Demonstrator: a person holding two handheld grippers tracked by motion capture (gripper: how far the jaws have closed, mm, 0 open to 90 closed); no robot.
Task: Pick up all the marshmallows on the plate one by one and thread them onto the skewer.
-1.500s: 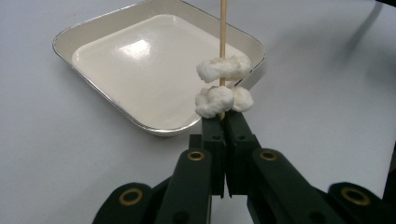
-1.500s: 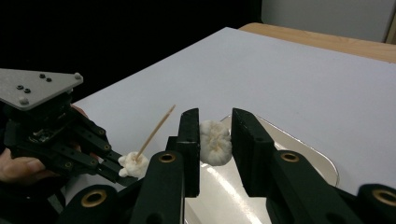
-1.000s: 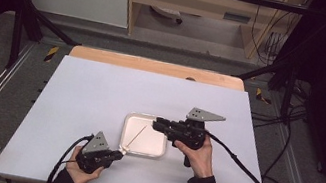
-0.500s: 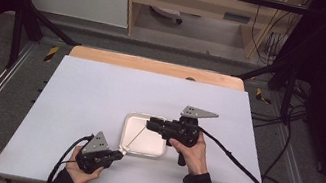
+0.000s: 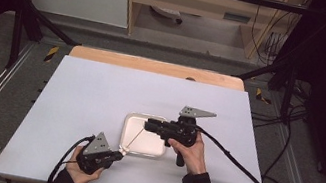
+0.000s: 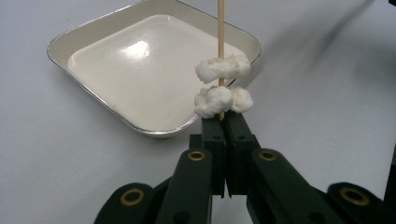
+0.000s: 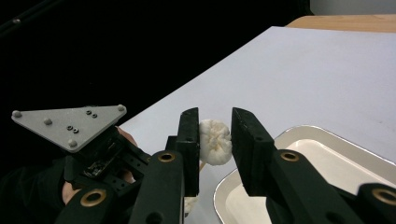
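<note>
My left gripper (image 6: 225, 122) is shut on the lower end of a thin wooden skewer (image 6: 220, 28). Two white fluffy pieces (image 6: 222, 68) are threaded low on the stick, just above the jaws. In the high view the left gripper (image 5: 120, 153) sits at the tray's near left corner, and the skewer (image 5: 134, 139) slants up over the tray (image 5: 125, 124). My right gripper (image 5: 147, 125) hovers over the tray by the skewer's upper tip. It is shut on a third white fluffy piece (image 7: 215, 141), pressed between both pads of the right gripper (image 7: 215, 125).
The shallow white tray (image 6: 93, 95) with a metal rim lies on a pale table (image 5: 89, 94). A wooden strip (image 5: 155, 66) runs along the table's far edge. Cables trail from both grippers toward the near and right edges.
My right gripper has shifted a little to the left over the tray, toward the skewer's tip, still holding its white piece. The left gripper and skewer have stayed put.
</note>
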